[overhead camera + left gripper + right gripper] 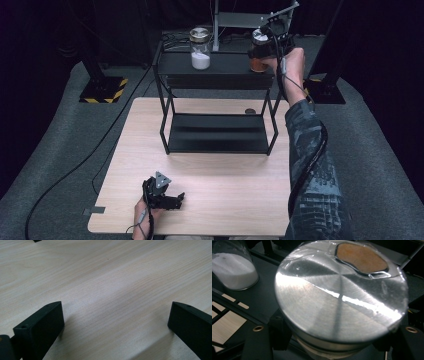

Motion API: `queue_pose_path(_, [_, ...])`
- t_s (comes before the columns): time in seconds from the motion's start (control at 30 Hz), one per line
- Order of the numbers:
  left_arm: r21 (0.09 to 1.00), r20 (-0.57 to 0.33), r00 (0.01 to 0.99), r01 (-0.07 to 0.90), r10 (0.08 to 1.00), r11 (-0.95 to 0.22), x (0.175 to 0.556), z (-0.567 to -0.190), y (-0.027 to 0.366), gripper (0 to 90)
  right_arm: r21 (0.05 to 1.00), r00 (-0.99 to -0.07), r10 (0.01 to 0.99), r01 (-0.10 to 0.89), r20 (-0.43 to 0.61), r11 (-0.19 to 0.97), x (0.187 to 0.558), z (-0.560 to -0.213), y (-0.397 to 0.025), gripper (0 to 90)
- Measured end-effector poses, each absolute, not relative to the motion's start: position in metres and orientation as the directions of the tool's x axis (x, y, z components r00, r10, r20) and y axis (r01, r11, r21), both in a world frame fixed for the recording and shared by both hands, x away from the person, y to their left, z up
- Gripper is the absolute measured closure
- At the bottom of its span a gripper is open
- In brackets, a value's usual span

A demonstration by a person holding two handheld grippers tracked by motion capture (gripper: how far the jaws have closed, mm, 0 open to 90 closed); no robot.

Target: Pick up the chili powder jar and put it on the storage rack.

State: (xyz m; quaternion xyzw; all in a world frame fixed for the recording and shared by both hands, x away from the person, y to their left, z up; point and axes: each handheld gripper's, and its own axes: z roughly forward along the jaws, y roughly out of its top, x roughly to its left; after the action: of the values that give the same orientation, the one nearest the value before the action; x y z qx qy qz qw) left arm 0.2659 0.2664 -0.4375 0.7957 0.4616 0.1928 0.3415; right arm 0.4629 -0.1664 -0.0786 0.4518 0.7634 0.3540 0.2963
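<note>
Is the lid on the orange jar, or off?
On. The metal lid caps the orange jar held in the right gripper.

Black curtains (45,30) are enclosing the space, grey carpet (60,135) is covering the floor, and a pale wooden desk (220,200) is standing under even overhead light, metal stand bases (102,90) flanking it.

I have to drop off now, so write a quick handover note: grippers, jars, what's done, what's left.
Right gripper: shut on the orange-powder jar at the rack's top shelf, right end; whether it rests there is unclear.
Left gripper: open, empty, low over the table near the front edge.
White-powder jar: upright on the top shelf, left of the held jar.
Left: probably settle or move the held jar, then release.
</note>
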Motion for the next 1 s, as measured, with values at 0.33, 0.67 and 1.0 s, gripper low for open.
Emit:
queue_pose_path(0.33, [0.721, -0.008, 0.5, 0.603, 0.866, -0.341, 0.266, -0.437, 0.267, 0.0, 0.809, -0.43, 0.898, 0.493, -0.095, 0.321, 0.475, -0.081, -0.162, 30.5])
queue_pose_path(0.67, [0.721, -0.008, 0.501, 0.603, 0.866, -0.341, 0.266, -0.437, 0.267, 0.0, 0.804, -0.423, 0.905, 0.521, -0.05, 0.288, 0.489, -0.086, -0.159, 30.6])
queue_pose_path(1.0, [0.721, -0.008, 0.5, 0.603, 0.866, -0.341, 0.266, -0.437, 0.267, 0.0, 0.811, -0.418, 0.908, 0.518, -0.035, 0.27, 0.493, -0.093, -0.155, 30.5])
